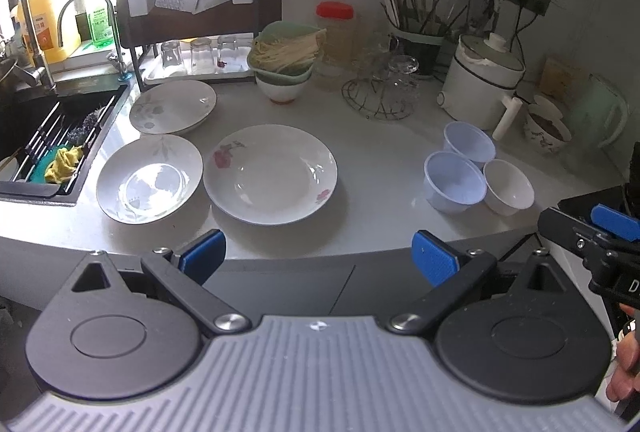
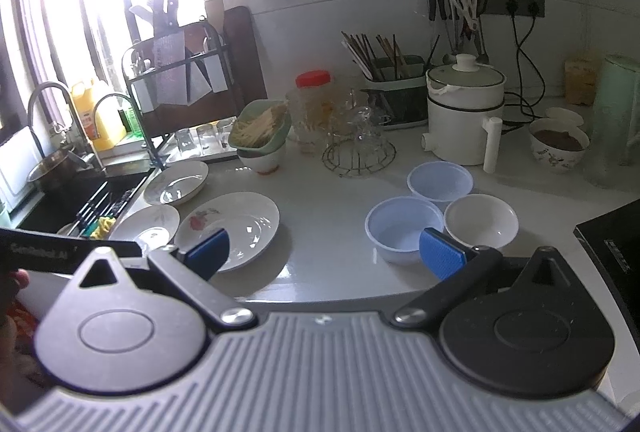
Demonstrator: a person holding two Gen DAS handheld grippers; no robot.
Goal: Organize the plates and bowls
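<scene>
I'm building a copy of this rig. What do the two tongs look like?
Both left tongs and right tongs look alike: black linkage arms with silver pivot screws, blue textured pads, round black hubs and a grey ribbed body. The side of the left tongs' body carries white lettering, too blurred to read.

Three white plates lay grouped at the sink end of the counter: a red-flowered plate (image 1: 270, 174) nearest the front, flat and empty; a grey-leafed plate (image 1: 149, 179) just left of it, rims all but touching; a third plate (image 1: 173, 106) behind those, faint floral print, also empty. Well off to the right, three small bowls sat upright in a tight cluster: two pale blue bowls (image 1: 454, 182) (image 1: 469, 143), and a white bowl (image 1: 508, 186) beside them, all empty.
</scene>
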